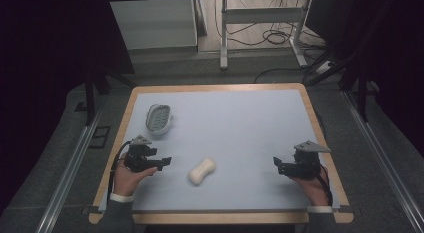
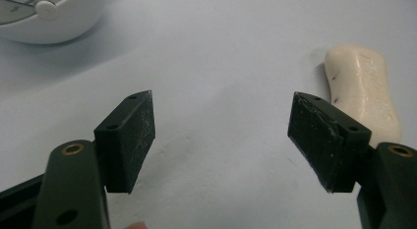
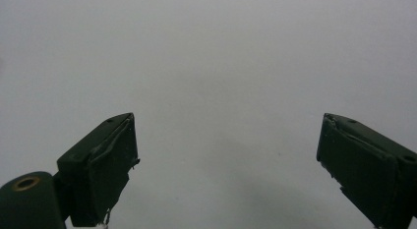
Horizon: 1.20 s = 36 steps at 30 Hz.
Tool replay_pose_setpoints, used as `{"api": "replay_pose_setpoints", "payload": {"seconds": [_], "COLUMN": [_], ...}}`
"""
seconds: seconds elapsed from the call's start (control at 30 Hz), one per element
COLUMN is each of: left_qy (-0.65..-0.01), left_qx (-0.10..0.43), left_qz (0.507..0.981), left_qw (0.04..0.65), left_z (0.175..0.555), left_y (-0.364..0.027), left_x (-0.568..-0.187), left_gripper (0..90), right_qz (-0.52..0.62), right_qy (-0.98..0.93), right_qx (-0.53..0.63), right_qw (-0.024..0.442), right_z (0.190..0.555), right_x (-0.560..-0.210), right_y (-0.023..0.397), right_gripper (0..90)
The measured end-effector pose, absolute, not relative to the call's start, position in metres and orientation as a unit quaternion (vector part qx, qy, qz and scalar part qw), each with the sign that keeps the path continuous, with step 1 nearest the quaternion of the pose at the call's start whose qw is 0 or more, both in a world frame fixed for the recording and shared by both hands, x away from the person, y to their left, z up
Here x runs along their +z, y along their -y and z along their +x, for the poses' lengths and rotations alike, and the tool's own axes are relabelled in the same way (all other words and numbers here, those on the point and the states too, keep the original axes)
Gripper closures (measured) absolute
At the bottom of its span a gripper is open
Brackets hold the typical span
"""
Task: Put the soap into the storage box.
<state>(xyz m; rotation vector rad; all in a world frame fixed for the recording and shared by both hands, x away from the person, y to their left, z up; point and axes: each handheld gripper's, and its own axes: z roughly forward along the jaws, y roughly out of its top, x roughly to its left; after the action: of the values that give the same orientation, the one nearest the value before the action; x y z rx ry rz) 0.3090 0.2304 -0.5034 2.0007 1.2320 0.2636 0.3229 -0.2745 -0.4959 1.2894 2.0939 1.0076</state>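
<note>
A cream bar of soap [image 1: 202, 171] lies on the pale blue mat near the front middle; in the left gripper view the soap [image 2: 363, 89] sits just beyond the right jaw. A white soap dish [image 1: 158, 118] rests at the back left, and its rim [image 2: 49, 17] shows at the top left of the left gripper view. My left gripper [image 1: 164, 162] is open, a short way left of the soap, its jaws wide apart [image 2: 221, 135] with nothing between them. My right gripper [image 1: 278, 166] stands open at the right over bare mat [image 3: 226, 155].
The mat [image 1: 240, 123] covers a wooden table [image 1: 312, 115] with raised edges. Beyond the far edge stand a desk frame [image 1: 260, 23] and floor cables [image 1: 272, 38]. Metal rails [image 1: 70, 168] run along both sides of the table.
</note>
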Motion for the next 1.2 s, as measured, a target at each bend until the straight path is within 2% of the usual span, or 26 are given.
{"api": "replay_pose_setpoints", "payload": {"seconds": [0.3, 1.2], "left_qy": [-0.483, -0.468], "left_qx": [0.113, 0.113], "left_qz": [0.780, 0.795], "left_qw": [0.381, 0.369], "left_z": [0.305, 0.302], "left_y": [-0.233, -0.219], "left_x": [-0.498, -0.491], "left_gripper": [26.5, 26.3], "right_qz": [0.467, 0.478], "right_qy": [-0.766, -0.760], "right_qx": [0.363, 0.362], "right_qw": [0.252, 0.252], "right_z": [0.319, 0.319], "right_x": [-0.495, -0.497], "right_y": [0.273, 0.283], "right_gripper": [8.1, 8.1]}}
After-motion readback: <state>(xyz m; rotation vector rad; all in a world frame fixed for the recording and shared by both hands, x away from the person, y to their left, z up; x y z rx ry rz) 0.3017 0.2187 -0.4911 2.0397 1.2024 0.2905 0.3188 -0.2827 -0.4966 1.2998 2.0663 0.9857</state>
